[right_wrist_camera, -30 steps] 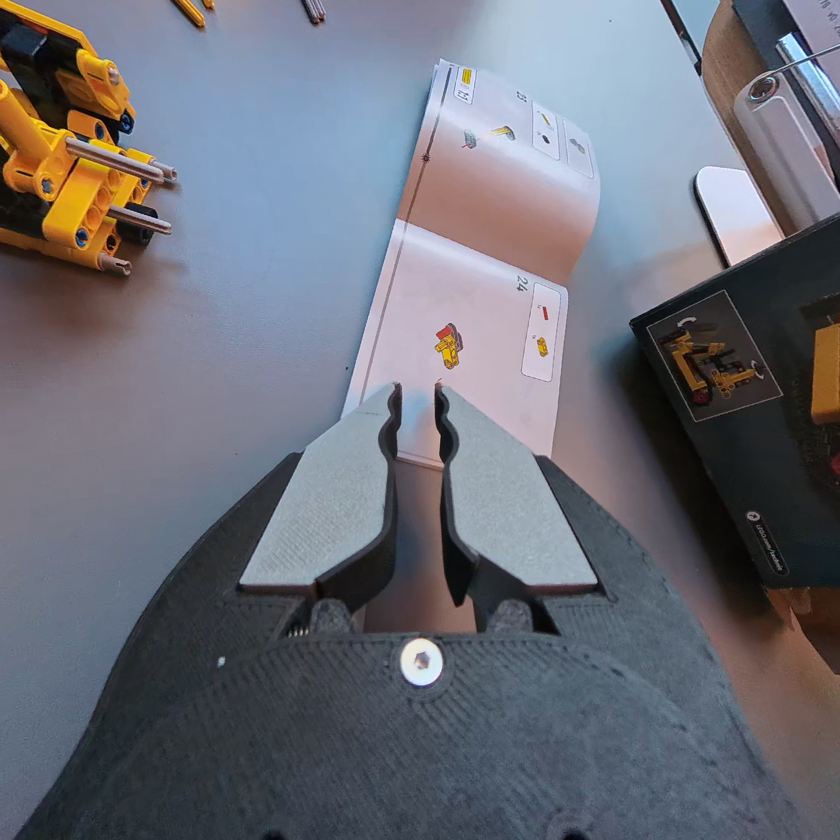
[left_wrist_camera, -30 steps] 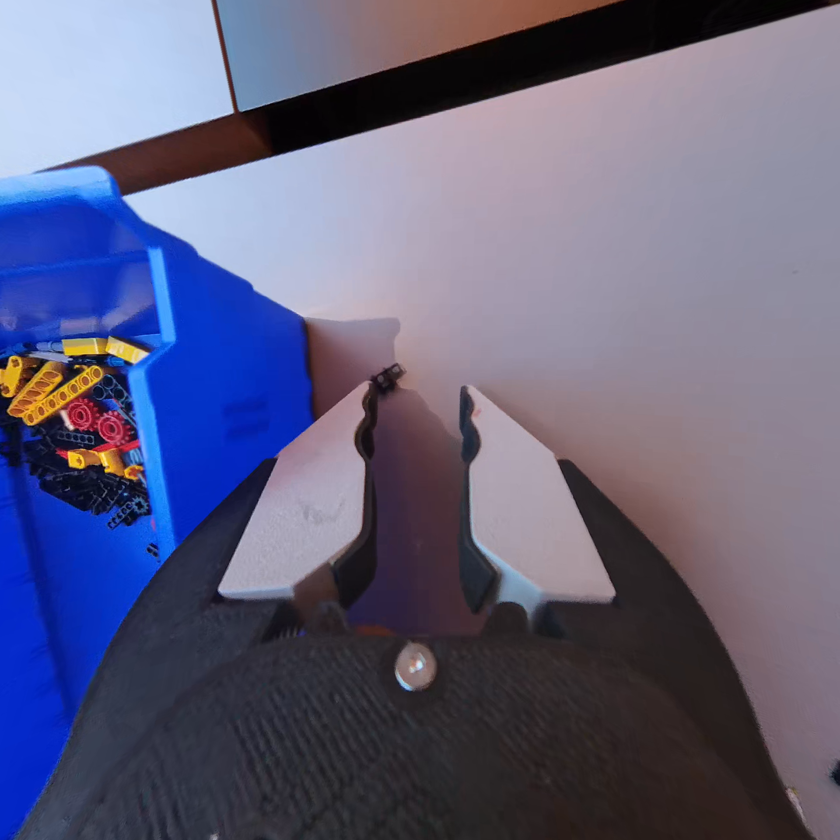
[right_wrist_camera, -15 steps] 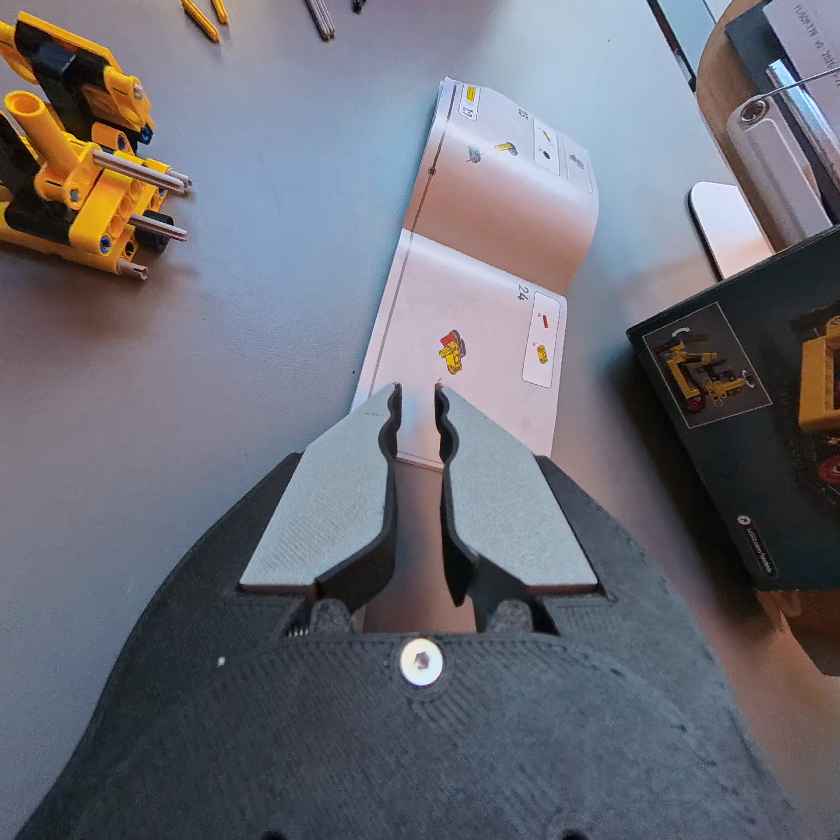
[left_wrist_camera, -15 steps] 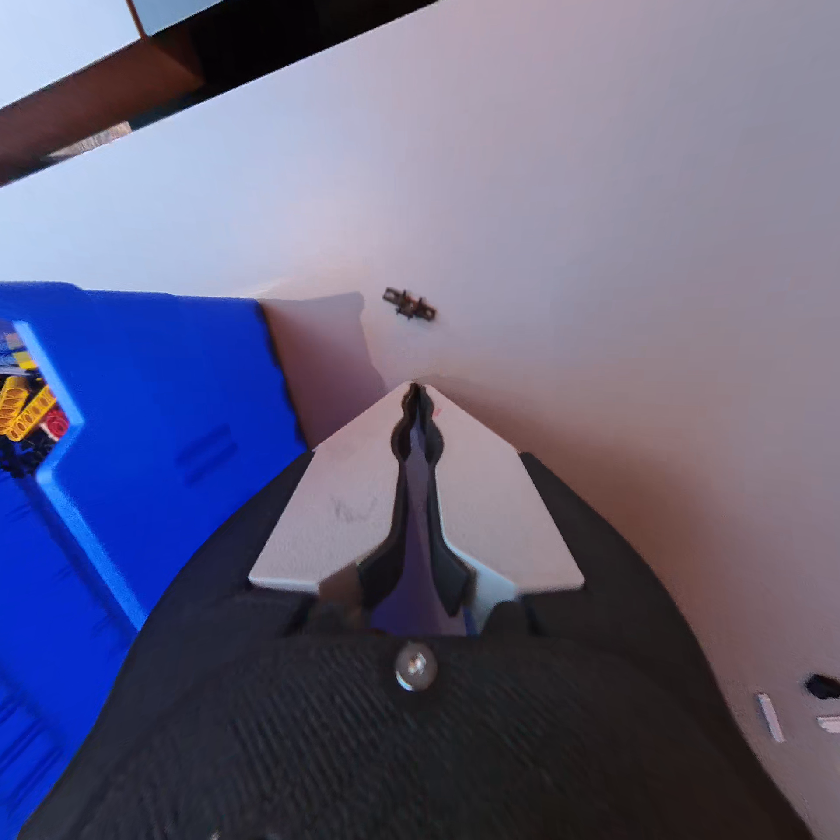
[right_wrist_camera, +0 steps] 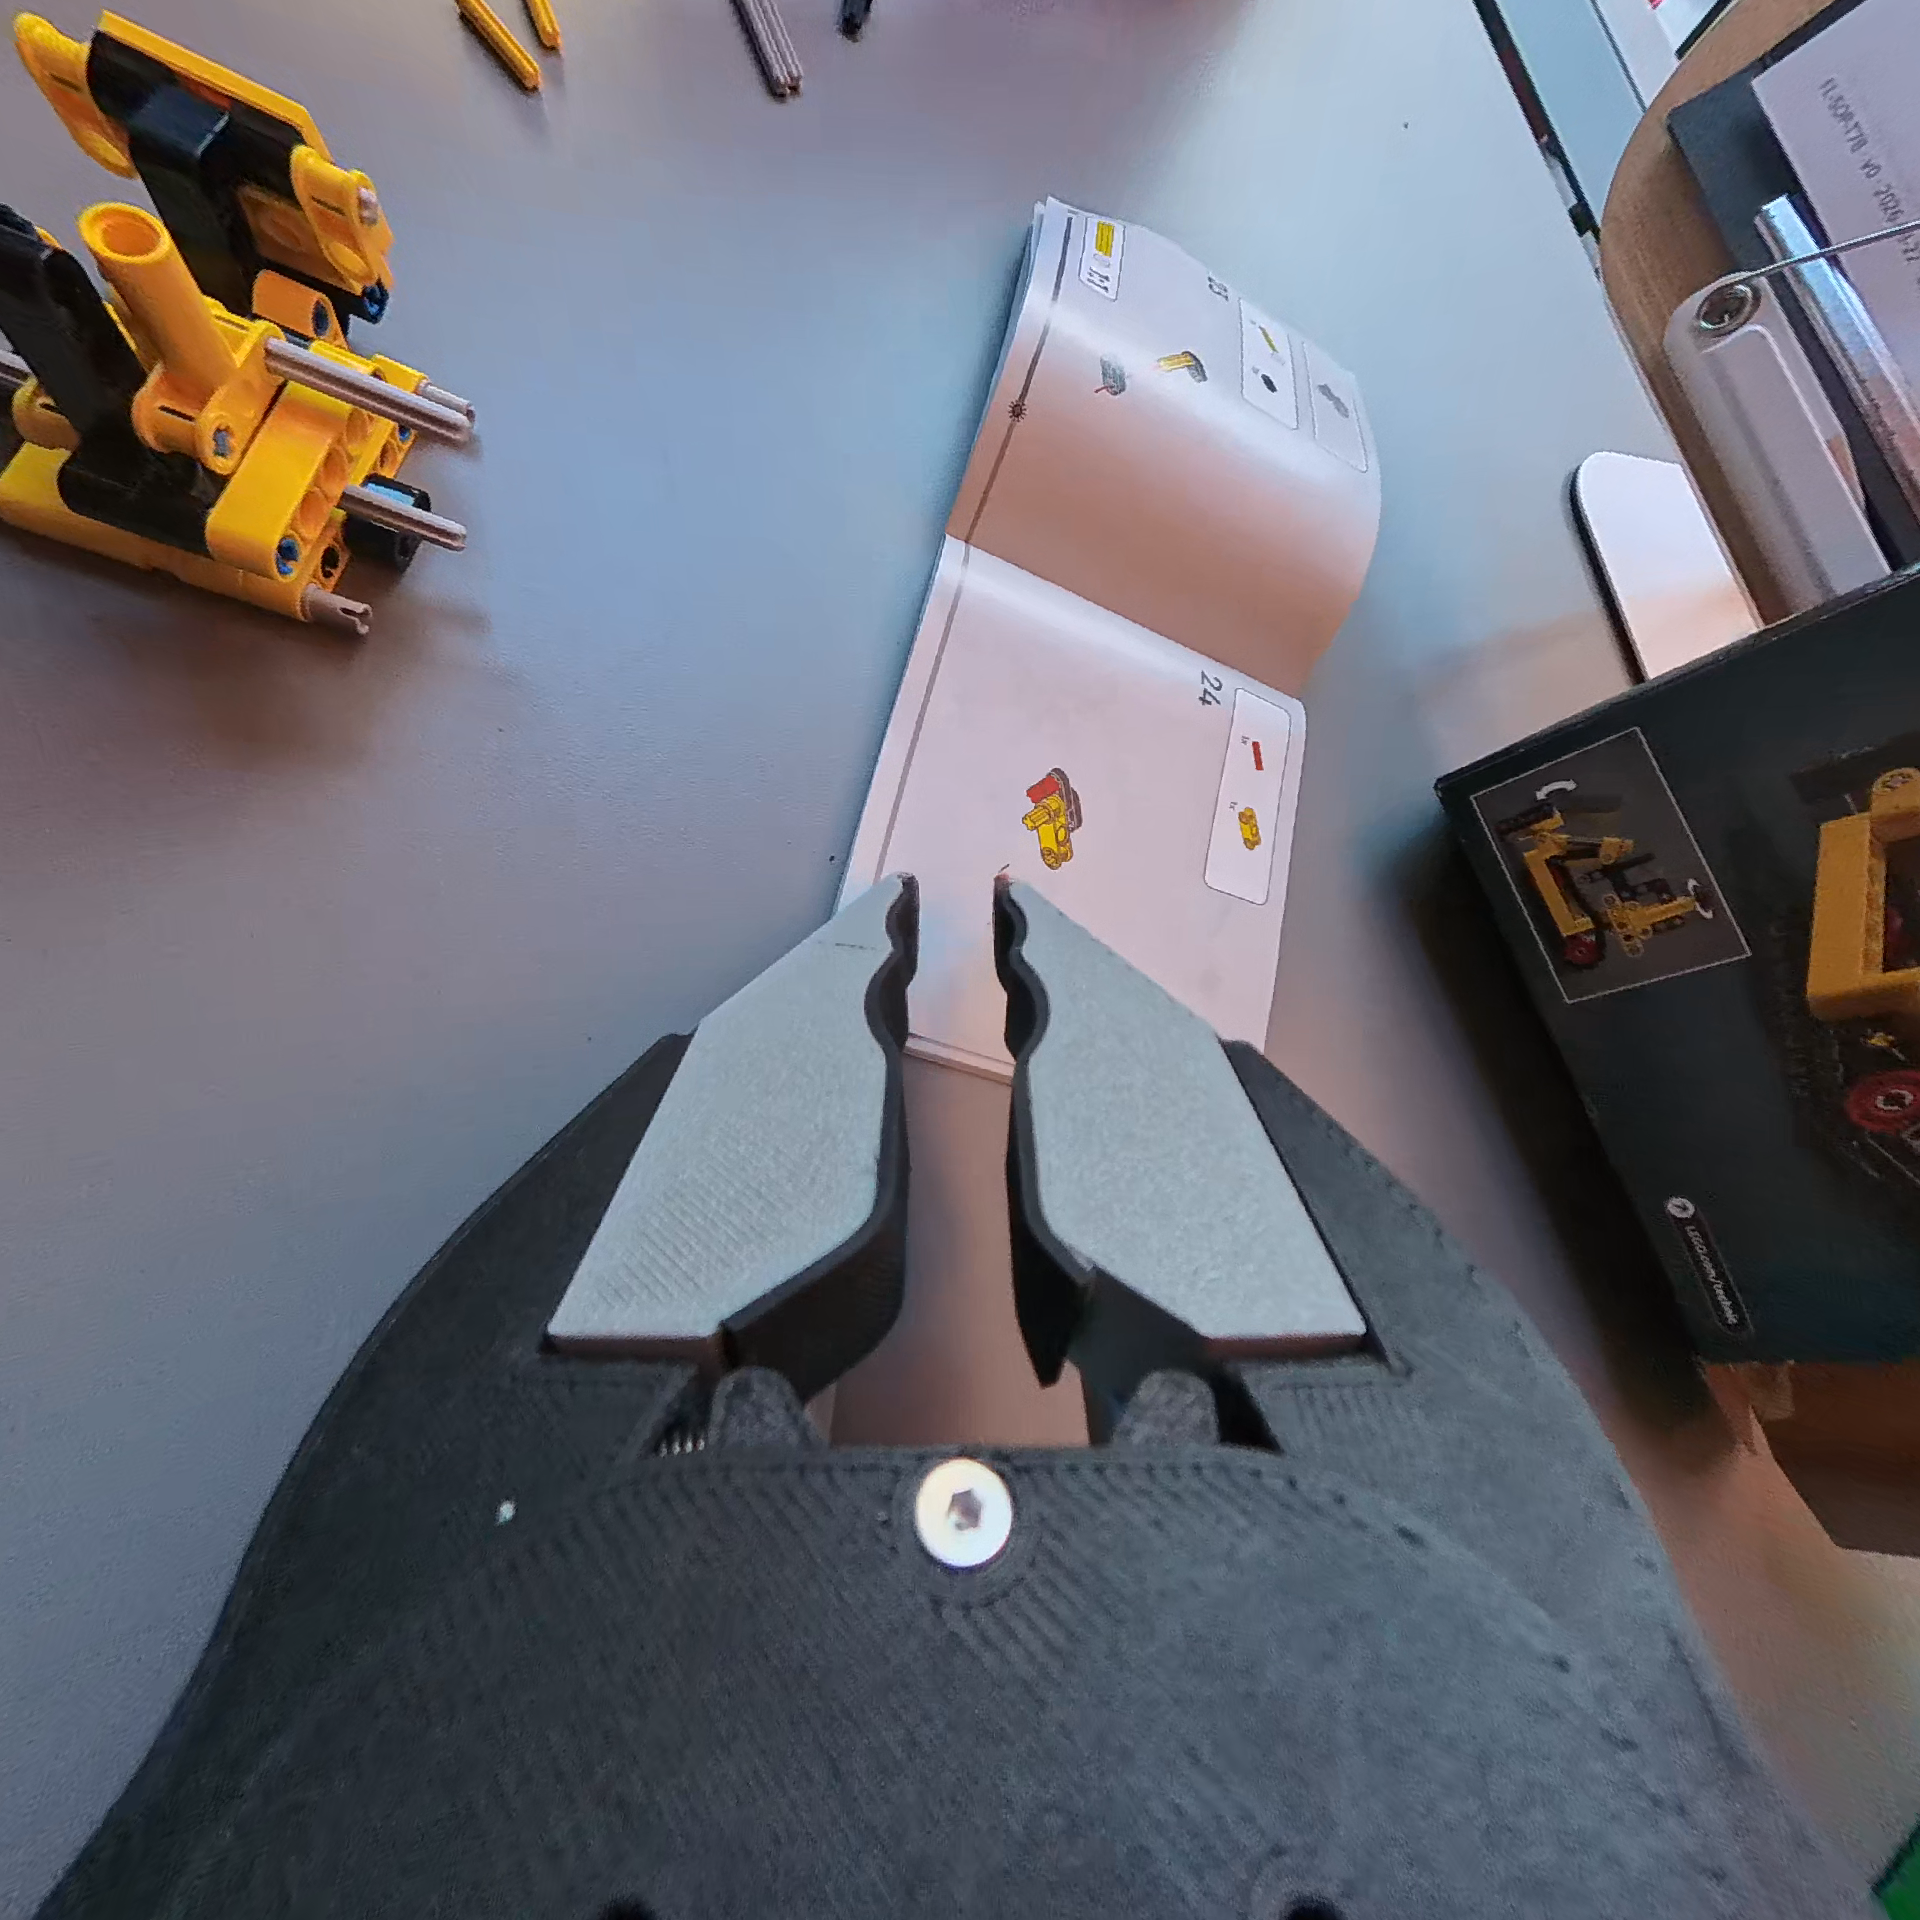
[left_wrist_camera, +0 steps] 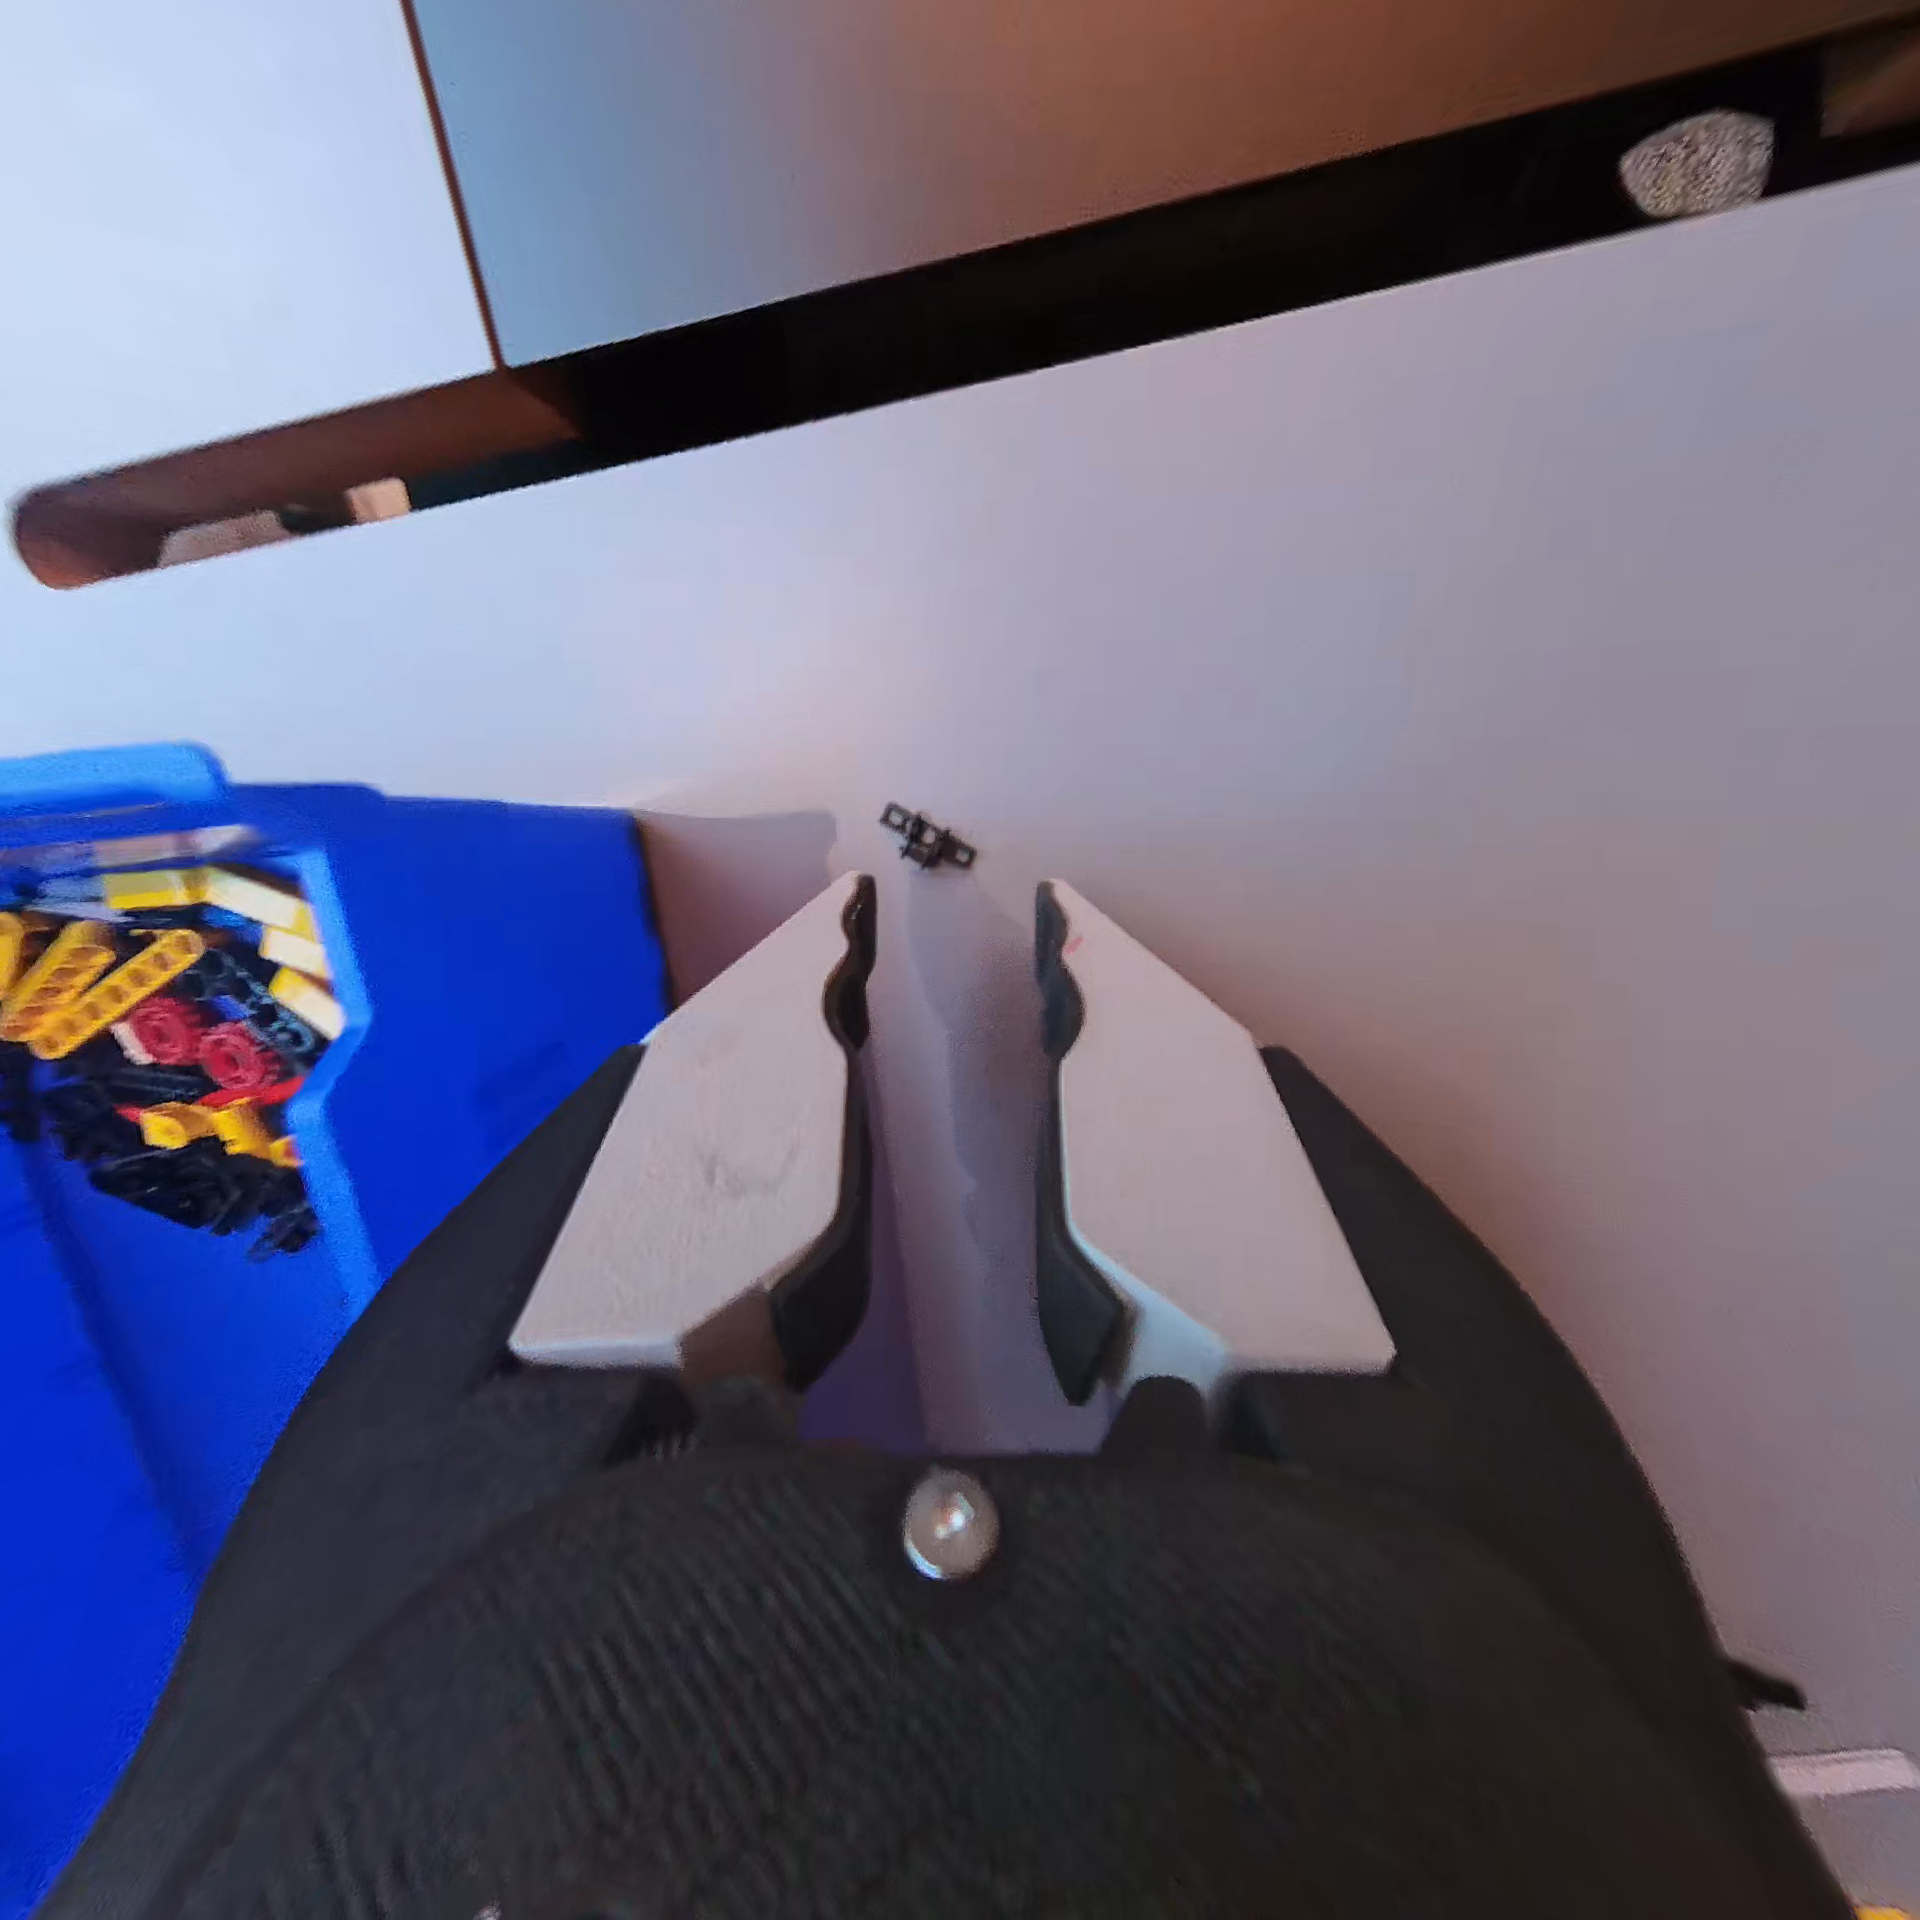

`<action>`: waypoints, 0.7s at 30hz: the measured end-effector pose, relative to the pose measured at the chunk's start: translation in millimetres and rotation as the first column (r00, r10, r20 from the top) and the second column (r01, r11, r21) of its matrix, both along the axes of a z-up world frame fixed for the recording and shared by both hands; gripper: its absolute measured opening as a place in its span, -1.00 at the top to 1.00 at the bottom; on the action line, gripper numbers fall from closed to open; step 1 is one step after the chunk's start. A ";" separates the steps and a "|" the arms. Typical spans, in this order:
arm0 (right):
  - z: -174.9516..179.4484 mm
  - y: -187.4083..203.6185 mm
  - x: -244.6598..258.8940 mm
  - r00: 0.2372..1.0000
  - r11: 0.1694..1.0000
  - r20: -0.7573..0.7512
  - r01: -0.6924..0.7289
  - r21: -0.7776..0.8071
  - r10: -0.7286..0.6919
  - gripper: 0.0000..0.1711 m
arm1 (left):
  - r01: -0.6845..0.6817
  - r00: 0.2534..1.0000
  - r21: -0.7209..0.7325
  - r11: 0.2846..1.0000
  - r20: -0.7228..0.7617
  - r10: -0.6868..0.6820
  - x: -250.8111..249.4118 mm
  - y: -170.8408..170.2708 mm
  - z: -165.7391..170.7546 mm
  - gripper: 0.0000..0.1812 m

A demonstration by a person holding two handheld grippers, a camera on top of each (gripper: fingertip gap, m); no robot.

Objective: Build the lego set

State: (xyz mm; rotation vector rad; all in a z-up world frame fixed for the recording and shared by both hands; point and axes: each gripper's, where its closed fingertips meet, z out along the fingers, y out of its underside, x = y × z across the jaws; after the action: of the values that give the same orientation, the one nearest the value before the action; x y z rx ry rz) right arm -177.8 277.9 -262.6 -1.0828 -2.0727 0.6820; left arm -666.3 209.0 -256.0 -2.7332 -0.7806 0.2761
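Observation:
A small black lego piece (left_wrist_camera: 926,837) lies on the pale table just beyond my left gripper (left_wrist_camera: 954,894), which is open and empty. A blue bin (left_wrist_camera: 488,935) to its left holds yellow, red and black lego parts (left_wrist_camera: 156,1029). In the right wrist view, my right gripper (right_wrist_camera: 954,885) is slightly open and empty, above the near edge of the open instruction booklet (right_wrist_camera: 1122,644). A partly built yellow and black lego model (right_wrist_camera: 208,395) with grey axles sits at the far left.
The dark lego box (right_wrist_camera: 1704,997) lies at the right. Loose yellow and grey axles (right_wrist_camera: 774,47) lie at the far edge. A round wooden stand with a metal base (right_wrist_camera: 1662,551) is at the top right. The table's far edge (left_wrist_camera: 1039,384) runs behind the black piece. Tip to tip, the grippers are about 50 centimeters apart. Both grippers' tips are roughly 30 centimeters from the metal base (right_wrist_camera: 1662,551).
My left gripper shut half a second ago and has opened again; the black piece lies just ahead of its tips. The right gripper drew back slightly, so the model shows more.

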 end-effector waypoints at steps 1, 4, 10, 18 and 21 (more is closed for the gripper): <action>0.1 0.3 0.0 1.000 1.000 0.000 0.001 -0.001 -0.001 0.88 | -0.017 0.999 0.007 1.000 0.029 0.017 -0.2 2.8 -3.9 0.67; -0.3 0.7 0.2 1.000 1.000 0.002 0.002 -0.003 -0.002 0.88 | -0.046 0.998 -0.012 0.999 0.050 0.046 -4.8 5.8 -13.8 0.68; 0.1 -0.5 0.6 1.000 1.000 0.001 -0.003 -0.004 0.003 0.88 | -0.023 0.999 -0.036 0.999 0.047 0.025 -3.9 7.1 -18.6 0.91; 2.5 0.0 0.9 1.000 1.000 -0.009 -0.002 0.017 0.002 0.88 | 0.124 0.988 0.030 0.992 0.093 -0.126 36.2 10.3 -4.7 0.92; 3.7 0.1 1.0 1.000 1.000 -0.015 -0.002 0.022 0.002 0.89 | 0.184 0.978 0.102 0.978 0.077 -0.192 57.3 6.4 21.2 0.92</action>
State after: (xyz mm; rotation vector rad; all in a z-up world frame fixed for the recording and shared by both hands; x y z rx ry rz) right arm -176.8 278.0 -258.9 -1.0608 -2.0644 0.6652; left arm -608.9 215.4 -234.8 -2.7189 -0.5352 0.0789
